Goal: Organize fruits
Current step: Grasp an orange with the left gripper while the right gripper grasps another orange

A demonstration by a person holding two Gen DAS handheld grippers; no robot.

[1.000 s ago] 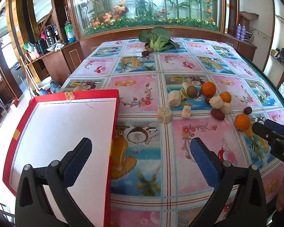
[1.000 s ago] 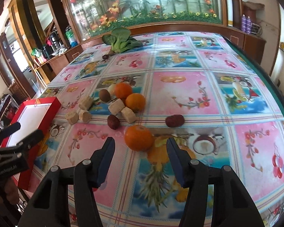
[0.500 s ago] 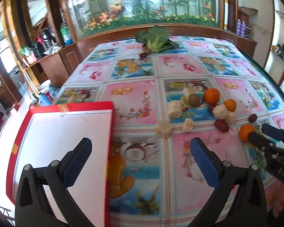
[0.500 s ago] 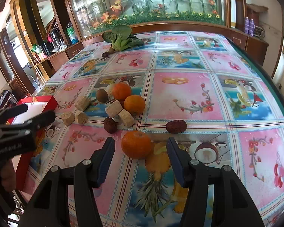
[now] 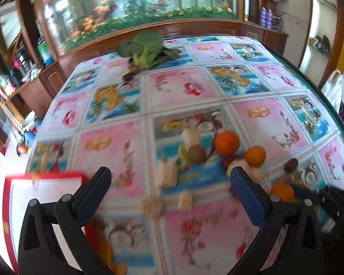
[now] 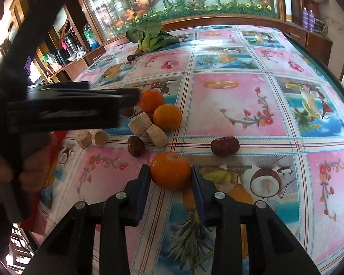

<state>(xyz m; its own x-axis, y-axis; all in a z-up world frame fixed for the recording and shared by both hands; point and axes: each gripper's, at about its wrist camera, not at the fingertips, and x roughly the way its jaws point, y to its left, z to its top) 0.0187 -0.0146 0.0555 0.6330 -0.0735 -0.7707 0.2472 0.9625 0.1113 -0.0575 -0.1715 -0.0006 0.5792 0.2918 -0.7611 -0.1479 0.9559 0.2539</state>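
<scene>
Now, with right gripper [image 6: 170,180] jaws closing on the near orange [image 6: 170,170] resting on the counter [image 6: 229,105], left gripper [image 5: 169,183] jaws spread and empty: squeeze gently, centred, then lift straight.

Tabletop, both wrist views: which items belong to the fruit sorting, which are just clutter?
Job:
- oranges, nearest one between the closing right gripper
- red dates
- red tray

Lying about:
- leafy greens
- beige chunks, possibly cut fruit
</scene>
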